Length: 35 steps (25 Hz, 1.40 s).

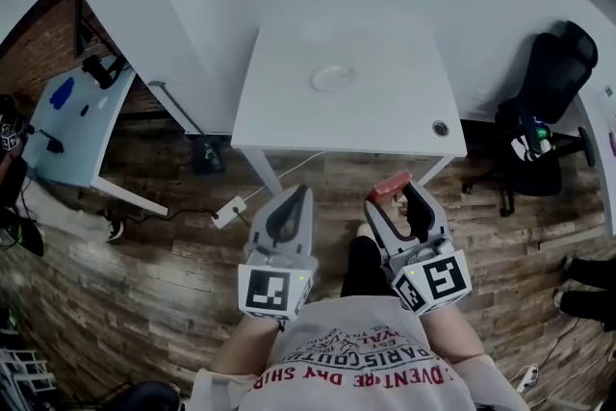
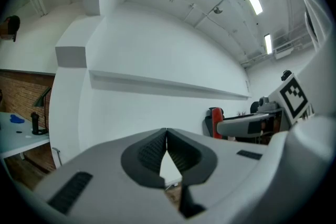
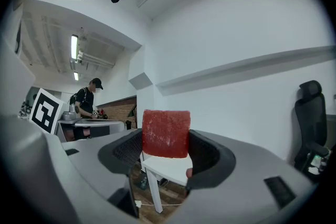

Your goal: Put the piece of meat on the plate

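Clamps red, grainy, rectangular piece of meat (image 3: 166, 132) in right gripper (image 1: 392, 193) jaws; presses left gripper (image 2: 167, 132) jaws together; hardly makes out pale round plate (image 1: 332, 78).

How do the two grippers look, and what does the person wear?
The left gripper and right gripper are light grey, with black ribbed pads. Each carries a white cube with black square markers. The T-shirt is pale with red lettering.

Left claw (image 1: 304, 191) closed, right claw (image 1: 397, 189) clamping.
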Motion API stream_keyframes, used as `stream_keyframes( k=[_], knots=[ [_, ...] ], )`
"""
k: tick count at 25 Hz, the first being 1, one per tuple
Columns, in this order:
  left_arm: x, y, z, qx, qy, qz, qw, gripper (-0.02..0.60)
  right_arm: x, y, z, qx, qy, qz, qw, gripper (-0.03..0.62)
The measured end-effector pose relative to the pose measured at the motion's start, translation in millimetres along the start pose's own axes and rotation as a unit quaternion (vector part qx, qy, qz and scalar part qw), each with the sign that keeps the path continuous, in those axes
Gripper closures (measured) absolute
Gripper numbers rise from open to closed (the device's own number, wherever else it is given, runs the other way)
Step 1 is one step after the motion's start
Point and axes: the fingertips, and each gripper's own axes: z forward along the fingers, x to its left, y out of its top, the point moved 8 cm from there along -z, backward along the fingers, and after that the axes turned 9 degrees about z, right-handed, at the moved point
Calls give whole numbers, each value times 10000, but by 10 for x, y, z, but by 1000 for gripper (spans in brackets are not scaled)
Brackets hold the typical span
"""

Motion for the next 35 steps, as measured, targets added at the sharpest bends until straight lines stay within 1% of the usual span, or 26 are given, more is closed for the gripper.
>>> stream_keyframes(
  k=[5, 8, 12, 15, 19, 23, 27, 31, 35],
  knots=[
    [184, -12, 722, 256, 304, -21, 9992, 574, -542, 85, 685, 192, 406, 72, 9990, 315],
    [295, -31, 1213, 224, 446, 105, 9987, 574, -905, 179, 1096, 311, 627, 54, 9975, 315],
    [396, -36, 1894, 287, 772, 25, 9966, 574, -1466, 307, 1647, 506, 923, 76, 9944, 315],
    [442, -82, 2381, 364, 836, 32, 9958, 574, -1865, 369, 2030, 595, 1063, 47, 9925, 315],
    [506, -236, 2835, 609, 875, -39, 9943, 574, -2272, 325, 2459, 787, 1095, 218, 9906, 315],
    [612, -393, 3086, 809, 971, -144, 9919, 574, -2499, 191, 2792, 1062, 1075, 285, 9881, 315],
    [785, -542, 3263, 967, 1011, -257, 9898, 574, -2596, 25, 3103, 1291, 917, 361, 9867, 315],
    [1035, -789, 3412, 1155, 898, -351, 9886, 574, -2577, -204, 3428, 1580, 808, 323, 9836, 315],
    [1342, -949, 3607, 1191, 609, -633, 9890, 575, -2553, -406, 3780, 1965, 568, 328, 9783, 315]
  ],
)
